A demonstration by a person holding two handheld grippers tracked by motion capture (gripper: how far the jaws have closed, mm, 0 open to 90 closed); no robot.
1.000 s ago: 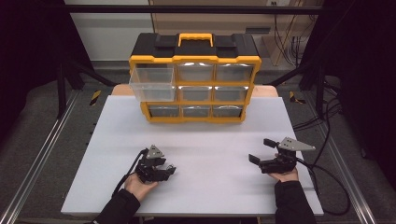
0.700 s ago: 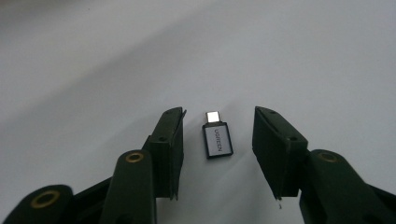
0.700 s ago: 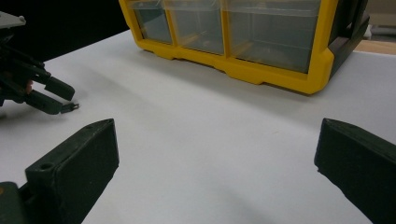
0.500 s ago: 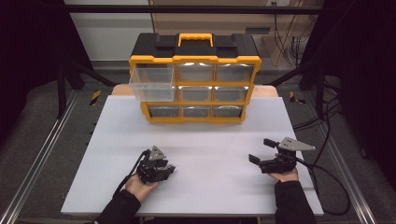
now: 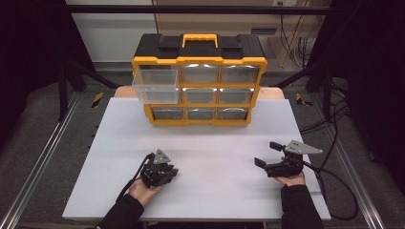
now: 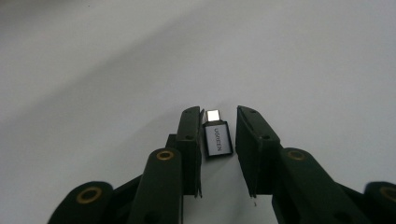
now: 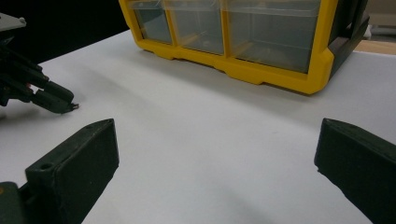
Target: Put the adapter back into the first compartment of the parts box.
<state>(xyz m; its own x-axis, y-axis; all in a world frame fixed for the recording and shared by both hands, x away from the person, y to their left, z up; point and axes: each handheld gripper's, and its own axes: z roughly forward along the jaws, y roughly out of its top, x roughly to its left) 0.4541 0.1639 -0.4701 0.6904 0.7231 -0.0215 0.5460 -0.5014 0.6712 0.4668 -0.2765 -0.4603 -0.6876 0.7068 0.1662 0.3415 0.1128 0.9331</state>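
The white table [image 5: 205, 143] carries a yellow-and-black drawer cabinet [image 5: 199, 81] at its far middle — and a small grey adapter [image 6: 217, 138] lying near left.

"UGREEN" printed on the small grey adapter [image 6: 217, 138], letters running lengthwise

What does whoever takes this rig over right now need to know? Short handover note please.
Left gripper: low at the white table, jaws either side of a small grey USB adapter, gap still showing on one side, so not clamped yet.
Right gripper: open, empty, resting on the table's right side.
Yellow drawer organizer stands at the far edge; its top-left drawer is pulled out.
Done: drawer opened, adapter bracketed.
Left: likely close on the adapter, lift it, drop it into the open drawer, shut the drawer.
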